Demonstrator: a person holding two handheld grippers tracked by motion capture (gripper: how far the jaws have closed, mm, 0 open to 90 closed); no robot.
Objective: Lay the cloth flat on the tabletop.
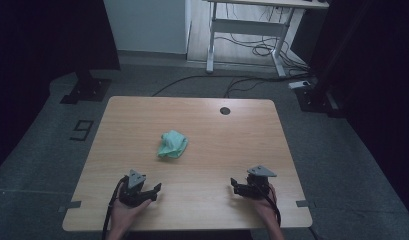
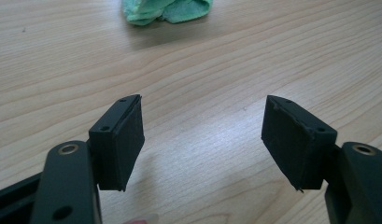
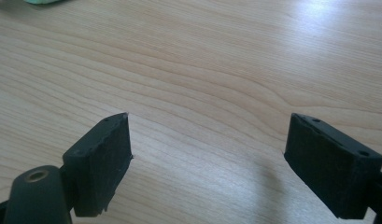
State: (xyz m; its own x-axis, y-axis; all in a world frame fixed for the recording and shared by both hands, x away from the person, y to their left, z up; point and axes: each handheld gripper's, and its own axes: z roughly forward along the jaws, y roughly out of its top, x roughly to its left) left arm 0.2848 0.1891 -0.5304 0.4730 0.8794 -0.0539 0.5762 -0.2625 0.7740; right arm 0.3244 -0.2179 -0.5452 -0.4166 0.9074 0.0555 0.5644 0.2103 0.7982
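1. Crumpled mint-green cloth (image 1: 172, 144): lies in a loose heap on the light wooden table (image 1: 232, 150), a little left of its centre and nearer the far edge than the near one. It also shows at the top of the left gripper view (image 2: 167, 10), and as a sliver at the top left corner of the right gripper view (image 3: 41, 1). Nothing touches it.
2. Left gripper (image 1: 155, 190): black, two-jawed, held in a hand resting near the near edge, left of centre. Jaws stand wide apart with nothing between them; the pads (image 2: 125, 142) are bare. It points up the table, roughly toward the cloth.
3. Right gripper (image 1: 234, 184): same make, near the near edge, right of centre, well apart from the cloth. Jaws released, spread wide, empty; the pads (image 3: 102, 161) frame bare wood. It points inward toward the table's middle.
4. Risks, judged:
   - A shallow pinch on the soft heap may catch one fold only, so the cloth trails or slips out.
   - Jaws pressed low may scrape the wood and push the cloth toward the far edge instead of gripping it.
   - Both grippers converging on one small bundle may knock together.
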